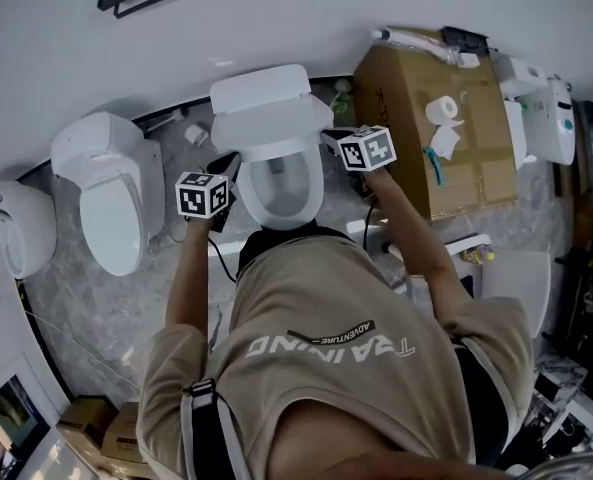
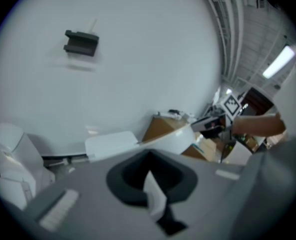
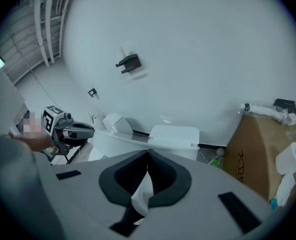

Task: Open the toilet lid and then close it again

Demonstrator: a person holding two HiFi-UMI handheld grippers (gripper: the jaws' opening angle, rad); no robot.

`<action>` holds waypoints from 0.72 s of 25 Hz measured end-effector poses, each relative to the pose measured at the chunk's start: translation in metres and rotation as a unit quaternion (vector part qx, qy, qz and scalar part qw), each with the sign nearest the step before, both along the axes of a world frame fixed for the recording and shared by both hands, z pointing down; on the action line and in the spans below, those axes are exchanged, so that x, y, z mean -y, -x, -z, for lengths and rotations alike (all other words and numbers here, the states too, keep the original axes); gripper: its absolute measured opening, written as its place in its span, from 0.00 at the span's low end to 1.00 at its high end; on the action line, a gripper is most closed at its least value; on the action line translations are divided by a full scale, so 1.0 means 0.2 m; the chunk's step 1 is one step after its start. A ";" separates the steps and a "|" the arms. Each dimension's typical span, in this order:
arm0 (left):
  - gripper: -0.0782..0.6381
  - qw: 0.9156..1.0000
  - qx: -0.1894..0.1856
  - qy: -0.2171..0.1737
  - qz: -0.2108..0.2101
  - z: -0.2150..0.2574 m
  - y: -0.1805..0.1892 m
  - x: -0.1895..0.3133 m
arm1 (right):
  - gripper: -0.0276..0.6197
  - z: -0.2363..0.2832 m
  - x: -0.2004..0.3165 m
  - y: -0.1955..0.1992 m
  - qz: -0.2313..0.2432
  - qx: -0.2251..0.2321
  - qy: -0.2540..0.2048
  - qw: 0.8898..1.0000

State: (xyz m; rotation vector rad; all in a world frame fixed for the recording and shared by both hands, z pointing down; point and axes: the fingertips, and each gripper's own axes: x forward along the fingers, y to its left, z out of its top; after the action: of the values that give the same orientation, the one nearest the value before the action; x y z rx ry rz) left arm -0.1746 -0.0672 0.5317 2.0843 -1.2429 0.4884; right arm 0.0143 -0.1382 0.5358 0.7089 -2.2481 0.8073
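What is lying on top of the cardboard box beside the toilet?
A paper roll, a white tube and a small blue item lie on the box. Its inside is covered.

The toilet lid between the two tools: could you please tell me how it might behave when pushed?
The toilet lid looks like a rigid plastic shell, so it probably will not flex. It seems hinged by the tank, so it should swing rather than slide. Its surface looks glossy, so it may be slippery.
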 end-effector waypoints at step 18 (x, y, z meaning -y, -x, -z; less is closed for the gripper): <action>0.12 0.999 -0.013 -0.033 -0.012 0.17 0.08 0.33 | 0.06 0.17 0.34 0.09 -0.009 -0.012 -0.036 0.999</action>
State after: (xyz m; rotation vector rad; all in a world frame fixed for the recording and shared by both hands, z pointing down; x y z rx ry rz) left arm -0.1912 -0.1333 0.4980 2.1561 -1.2360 0.4362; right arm -0.0030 -0.2054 0.5022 0.7690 -2.2629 0.7249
